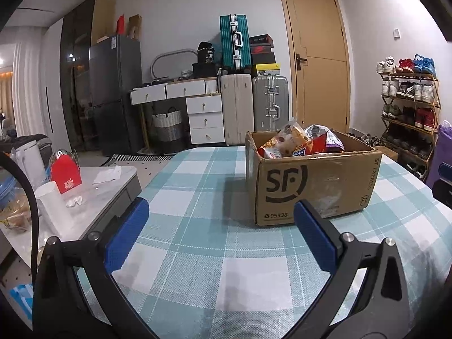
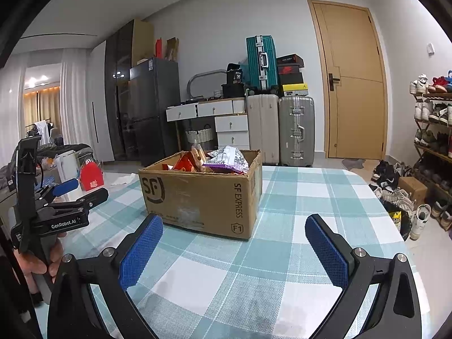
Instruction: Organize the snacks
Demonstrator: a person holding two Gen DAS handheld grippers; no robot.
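Snacks (image 1: 299, 141) filled an open cardboard box (image 1: 310, 186) standing on the checked tablecloth (image 1: 197, 254) in the left wrist view; the left gripper (image 1: 221, 234) was spread wide, holding nothing, short of the box. Right wrist view: the right gripper (image 2: 234, 251) was likewise wide open and empty, with the box (image 2: 203, 195) ahead.

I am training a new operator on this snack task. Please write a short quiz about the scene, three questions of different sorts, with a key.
1. True or false: the left tool holds a snack.
2. Where are the snacks? A) in the box B) on the cloth C) in a drawer
3. Fill in: the right tool is ____, open or shut.

Key: 1 false; 2 A; 3 open.
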